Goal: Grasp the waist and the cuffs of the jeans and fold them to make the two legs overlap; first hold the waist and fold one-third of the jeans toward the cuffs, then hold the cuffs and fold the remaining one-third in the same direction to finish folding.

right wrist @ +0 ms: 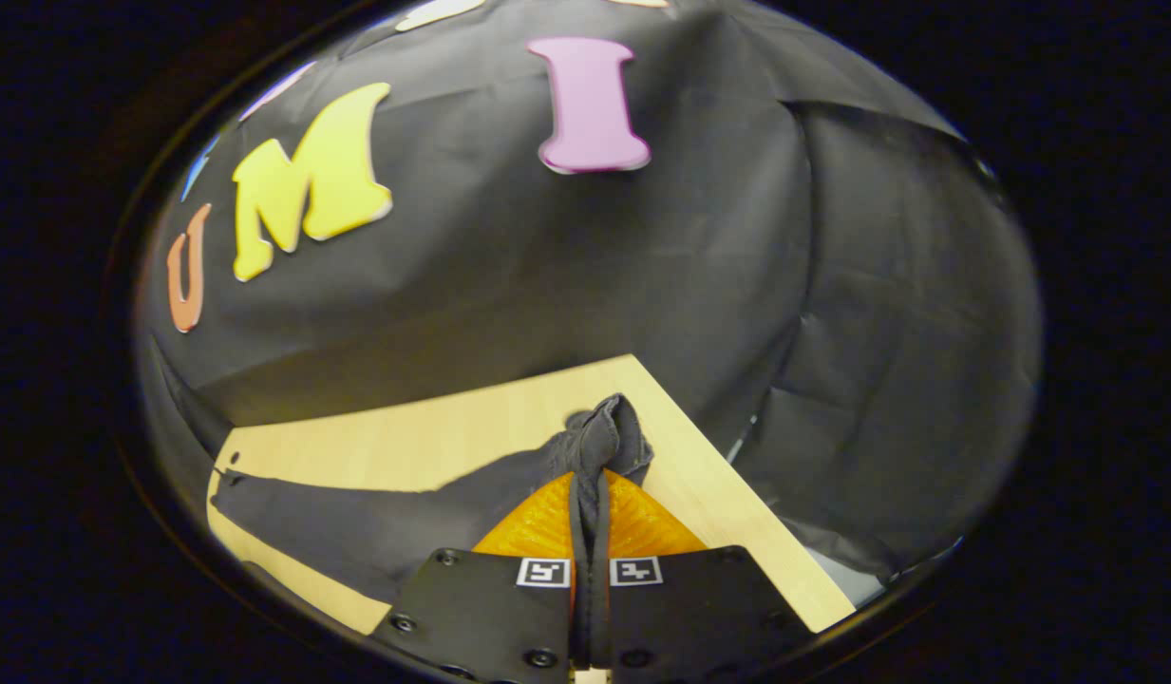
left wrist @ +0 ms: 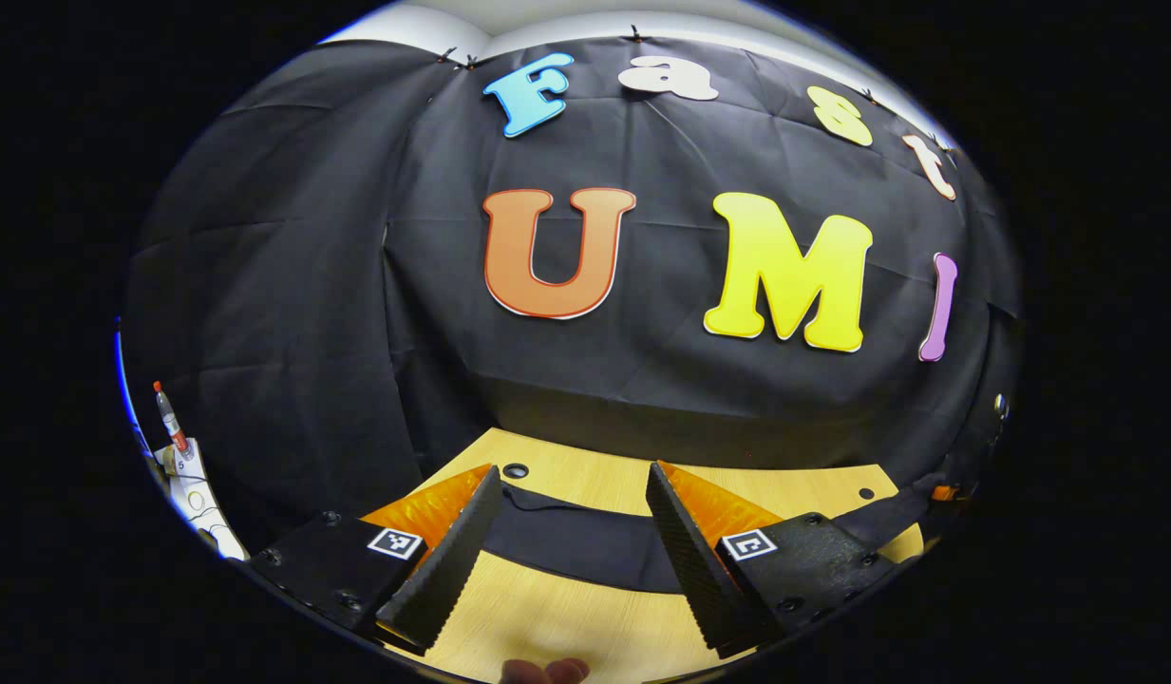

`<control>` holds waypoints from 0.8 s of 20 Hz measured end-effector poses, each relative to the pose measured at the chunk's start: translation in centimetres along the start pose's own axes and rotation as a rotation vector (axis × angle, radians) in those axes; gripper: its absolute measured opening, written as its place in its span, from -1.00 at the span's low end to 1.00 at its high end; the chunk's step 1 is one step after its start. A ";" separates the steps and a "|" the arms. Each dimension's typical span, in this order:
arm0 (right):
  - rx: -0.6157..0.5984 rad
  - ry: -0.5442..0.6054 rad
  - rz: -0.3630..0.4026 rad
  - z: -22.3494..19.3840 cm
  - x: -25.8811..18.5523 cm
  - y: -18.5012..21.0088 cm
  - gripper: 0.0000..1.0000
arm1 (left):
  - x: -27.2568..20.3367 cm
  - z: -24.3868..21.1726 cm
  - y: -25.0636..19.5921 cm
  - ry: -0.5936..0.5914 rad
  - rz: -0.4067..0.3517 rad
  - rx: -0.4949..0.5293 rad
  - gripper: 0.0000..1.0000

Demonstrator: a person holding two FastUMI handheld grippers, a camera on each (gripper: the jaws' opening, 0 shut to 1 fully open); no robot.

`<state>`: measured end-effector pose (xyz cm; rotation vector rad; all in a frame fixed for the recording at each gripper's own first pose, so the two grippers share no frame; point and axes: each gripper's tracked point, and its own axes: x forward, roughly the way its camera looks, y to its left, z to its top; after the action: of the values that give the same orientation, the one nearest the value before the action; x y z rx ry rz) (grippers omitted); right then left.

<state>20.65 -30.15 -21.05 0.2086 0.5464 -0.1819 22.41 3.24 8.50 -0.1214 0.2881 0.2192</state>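
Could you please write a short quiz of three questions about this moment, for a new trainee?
1. True or false: the right gripper is shut on a bunch of the jeans.
2. How do the jaws of the left gripper stand? A) shut on fabric B) open with nothing between them C) shut and empty
3. Fill in: the jeans lie on a light wooden ____.

Key
1. True: dark fabric is pinched between its two fingers.
2. B: the fingers stand apart, and the jeans lie ahead of them on the table.
3. table
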 end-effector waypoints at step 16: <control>-0.339 0.064 0.437 -12.6 -1.7 39.7 -0.99 | -7.1 -2.5 14.6 0.002 0.174 0.036 0.97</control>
<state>21.96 11.35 -24.79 0.0001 0.5738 0.3418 11.74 15.59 6.91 -0.0604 0.3046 0.3865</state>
